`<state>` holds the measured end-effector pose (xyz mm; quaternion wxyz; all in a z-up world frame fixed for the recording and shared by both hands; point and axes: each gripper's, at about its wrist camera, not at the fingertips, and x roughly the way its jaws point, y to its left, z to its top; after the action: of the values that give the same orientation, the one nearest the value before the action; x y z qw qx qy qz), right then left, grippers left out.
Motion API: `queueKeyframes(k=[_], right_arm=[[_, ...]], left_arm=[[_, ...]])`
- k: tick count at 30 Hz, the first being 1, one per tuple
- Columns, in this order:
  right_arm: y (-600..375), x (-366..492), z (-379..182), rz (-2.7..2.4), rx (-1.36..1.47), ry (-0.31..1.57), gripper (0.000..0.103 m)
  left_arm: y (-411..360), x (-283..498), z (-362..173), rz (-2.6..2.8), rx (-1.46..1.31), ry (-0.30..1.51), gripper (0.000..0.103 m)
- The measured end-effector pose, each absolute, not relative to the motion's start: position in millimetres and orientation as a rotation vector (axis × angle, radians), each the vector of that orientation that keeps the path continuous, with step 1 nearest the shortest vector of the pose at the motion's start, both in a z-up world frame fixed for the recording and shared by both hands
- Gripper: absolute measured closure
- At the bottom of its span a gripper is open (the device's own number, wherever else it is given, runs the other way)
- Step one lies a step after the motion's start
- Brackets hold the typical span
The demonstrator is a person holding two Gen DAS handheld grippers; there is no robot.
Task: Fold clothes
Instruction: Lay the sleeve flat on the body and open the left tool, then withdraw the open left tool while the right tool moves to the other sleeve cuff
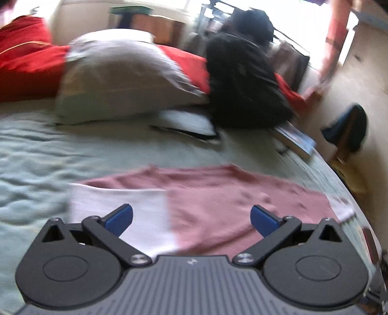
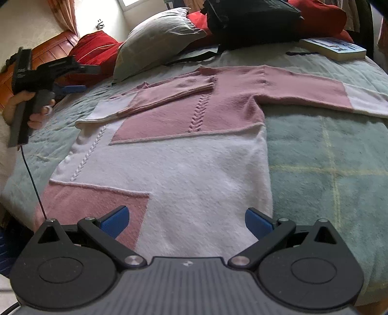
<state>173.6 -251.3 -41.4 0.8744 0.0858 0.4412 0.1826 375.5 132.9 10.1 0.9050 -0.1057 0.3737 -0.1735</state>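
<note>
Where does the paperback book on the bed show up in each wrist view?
Left wrist: the book lies at centre right, on the bed's edge, just beyond the black bag.
Right wrist: the book is at upper right, beyond the sweater's outstretched sleeve.
Shared landmark: the grey pillow, left of the black bag in both views.

Bed (image 2: 327, 155) under a pale green quilted cover, pink and white sweater (image 2: 184, 135) spread flat on it, one sleeve folded across its chest, grey pillow (image 2: 155, 41) beyond the sweater, black bag (image 2: 252, 21) beside the pillow, book (image 2: 334, 48) right of the bag, red cushions (image 2: 94, 48) left of the pillow.
</note>
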Motion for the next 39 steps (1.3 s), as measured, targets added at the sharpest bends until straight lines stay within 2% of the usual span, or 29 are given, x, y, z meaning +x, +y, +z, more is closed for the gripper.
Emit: queueKeyframes(k=[4, 10, 18, 26, 34, 39], right_arm=[[-239, 182, -46, 0.378, 0.177, 0.945, 0.0], [-227, 189, -51, 0.372, 0.155, 0.971, 0.0], [-215, 199, -51, 0.381, 0.148, 0.976, 0.0], [-208, 202, -51, 0.389, 0.139, 0.986, 0.0], [-211, 219, -40, 0.504, 0.239, 0.912, 0.0], [-195, 264, -28, 0.63, 0.23, 0.86, 0.0]], left_arm=[[159, 390, -26, -0.361, -0.339, 0.854, 0.001], [180, 395, -80, -0.296, -0.355, 0.917, 0.001], [177, 380, -48, -0.431, -0.417, 0.848, 0.001], [178, 377, -88, -0.421, -0.431, 0.911, 0.001], [135, 318, -39, -0.311, -0.116, 0.778, 0.001], [124, 278, -35, -0.258, -0.005, 0.755, 0.001]])
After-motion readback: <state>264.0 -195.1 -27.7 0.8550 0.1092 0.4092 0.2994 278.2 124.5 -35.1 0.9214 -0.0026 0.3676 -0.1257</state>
